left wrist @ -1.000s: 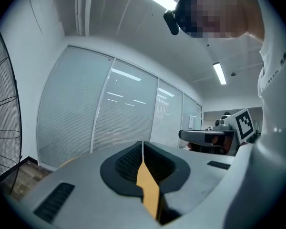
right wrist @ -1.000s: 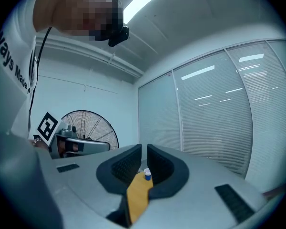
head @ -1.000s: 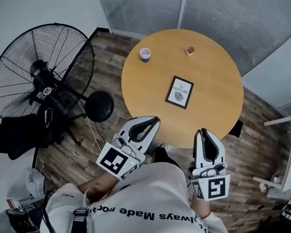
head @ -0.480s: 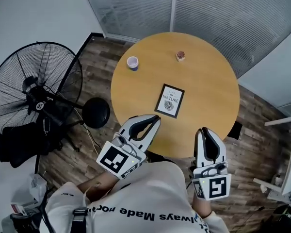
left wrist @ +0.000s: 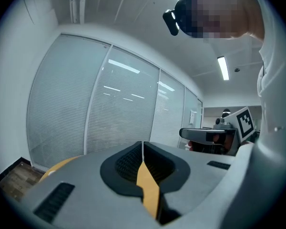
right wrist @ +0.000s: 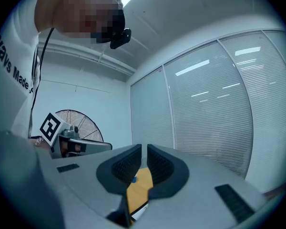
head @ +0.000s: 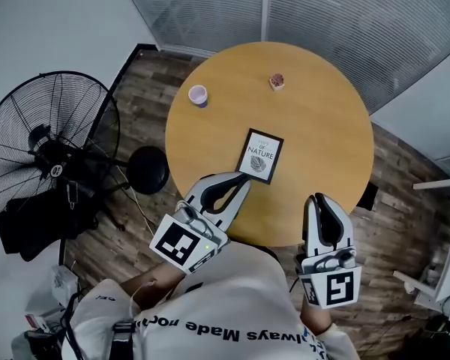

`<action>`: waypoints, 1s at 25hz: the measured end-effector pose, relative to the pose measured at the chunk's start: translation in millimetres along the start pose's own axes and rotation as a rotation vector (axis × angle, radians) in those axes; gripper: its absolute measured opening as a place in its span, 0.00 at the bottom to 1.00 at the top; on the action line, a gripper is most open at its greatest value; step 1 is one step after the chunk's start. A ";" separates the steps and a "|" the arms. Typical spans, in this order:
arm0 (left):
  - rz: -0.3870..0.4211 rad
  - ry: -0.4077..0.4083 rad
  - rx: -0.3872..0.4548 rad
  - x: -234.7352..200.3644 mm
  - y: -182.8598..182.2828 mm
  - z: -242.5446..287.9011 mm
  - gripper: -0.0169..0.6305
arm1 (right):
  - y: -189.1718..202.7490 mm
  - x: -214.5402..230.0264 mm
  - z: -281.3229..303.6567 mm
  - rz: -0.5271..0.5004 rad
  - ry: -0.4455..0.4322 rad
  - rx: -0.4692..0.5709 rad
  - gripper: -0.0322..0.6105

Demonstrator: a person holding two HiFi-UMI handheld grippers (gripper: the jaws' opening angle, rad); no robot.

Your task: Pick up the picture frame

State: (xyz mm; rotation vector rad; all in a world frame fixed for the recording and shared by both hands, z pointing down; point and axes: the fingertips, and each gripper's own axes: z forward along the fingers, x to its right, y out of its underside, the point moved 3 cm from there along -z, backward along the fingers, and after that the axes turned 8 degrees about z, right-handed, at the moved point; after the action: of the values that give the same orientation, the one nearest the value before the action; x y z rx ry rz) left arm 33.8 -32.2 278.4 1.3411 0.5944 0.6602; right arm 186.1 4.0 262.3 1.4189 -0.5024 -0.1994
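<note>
Picture frame [head: 260, 155] lying flat near the middle of the round wooden table [head: 322, 126], with nothing touching it. My head view is the only one that shows it plainly. There, the left gripper [head: 240, 180] reaches over the table's near edge, its tips just beside the frame's near corner. The right gripper [head: 321, 199] is also at the near edge, well apart from the frame.

The left gripper view shows its claw pressed together at the tips, with only a strip of tabletop visible behind. The right gripper view shows its claw all but together, a thin slit left, pinching nothing.

A purple cup [head: 199, 95] and a small pot [head: 276, 81] stand at the table's far side. A black fan [head: 45, 152] stands on the floor left of the table.
</note>
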 end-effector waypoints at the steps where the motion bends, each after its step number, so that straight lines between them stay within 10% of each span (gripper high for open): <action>1: -0.002 0.006 -0.001 -4.3 0.6 3.2 0.08 | 0.8 1.0 5.7 -0.003 0.001 -0.005 0.14; 25: -0.041 0.119 -0.027 -92.7 33.5 29.5 0.08 | 22.9 -13.4 94.7 -0.043 0.105 -0.085 0.14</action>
State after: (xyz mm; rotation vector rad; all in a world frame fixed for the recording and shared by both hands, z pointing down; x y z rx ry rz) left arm -11.3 -116.3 316.9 1.2672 0.7052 0.7157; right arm 128.3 -71.2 288.3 1.3503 -0.3731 -0.1771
